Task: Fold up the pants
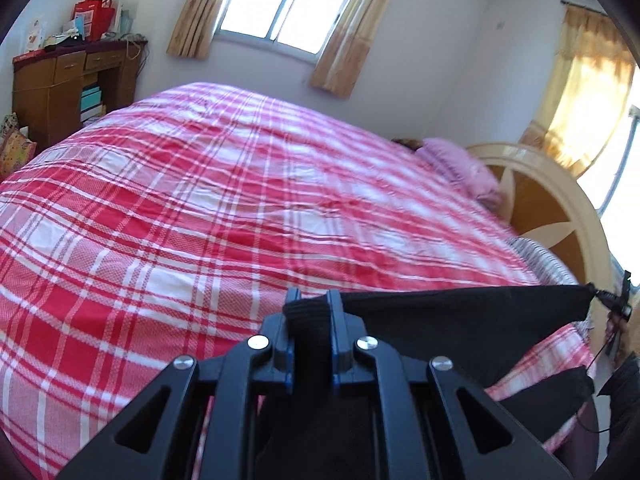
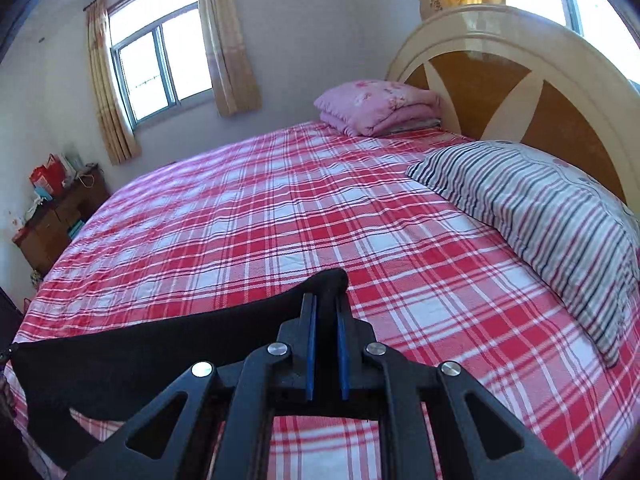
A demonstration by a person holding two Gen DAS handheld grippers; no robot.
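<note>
Between my two grips the black pants [image 1: 460, 320] hang stretched above the bed [image 1: 200, 208]. My left hand-held gripper [image 1: 311, 308] and right hand-held gripper [image 2: 325, 312] each clamp one corner. The pinches look shallow; too much pull could slip a corner free.

A home bedroom: plaid bed [image 2: 280, 208], headboard [image 2: 520, 92], pillow [image 2: 540, 208], curtained window [image 2: 160, 60], cluttered wooden desk [image 1: 60, 80].
</note>
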